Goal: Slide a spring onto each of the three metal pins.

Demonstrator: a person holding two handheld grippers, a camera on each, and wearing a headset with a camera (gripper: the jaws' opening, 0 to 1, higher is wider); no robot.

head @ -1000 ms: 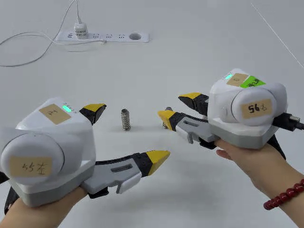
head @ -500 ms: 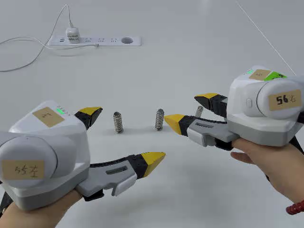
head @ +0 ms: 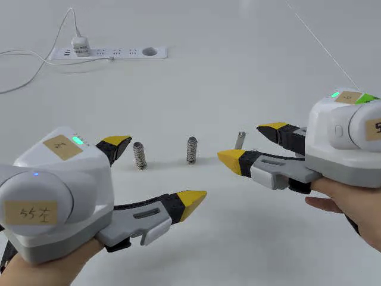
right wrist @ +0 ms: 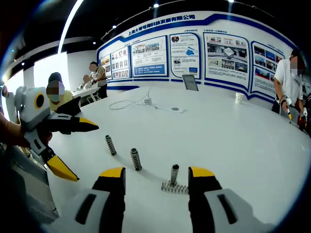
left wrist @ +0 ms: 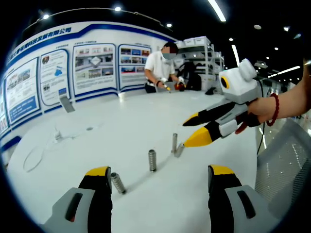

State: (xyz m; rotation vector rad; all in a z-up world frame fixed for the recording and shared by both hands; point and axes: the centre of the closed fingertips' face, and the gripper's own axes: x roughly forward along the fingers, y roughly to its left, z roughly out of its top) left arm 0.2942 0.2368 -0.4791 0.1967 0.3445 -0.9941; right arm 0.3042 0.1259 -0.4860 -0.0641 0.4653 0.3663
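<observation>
Springs, pins and both grippers share a white table that runs to every edge of the head view.

My left gripper takes up the lower left of that view. Its jaws are spread wide and hold nothing. I judge it is parked low and back so the row of pins stays clear.

My right gripper comes in from the right edge, also spread and empty. Its yellow tips point toward the centre, near the last pin, probably lining up a pickup.

A power strip lies at the upper left, well apart from the work.

Three pins stand upright in a row at the centre. The first sprung pin and second sprung pin already wear their coils. The bare pin, rightmost, does not.

In the right gripper view, the loose spring lies on its side at the foot of the bare pin, at lower centre and framed between my jaws. One pin is left to do.
</observation>
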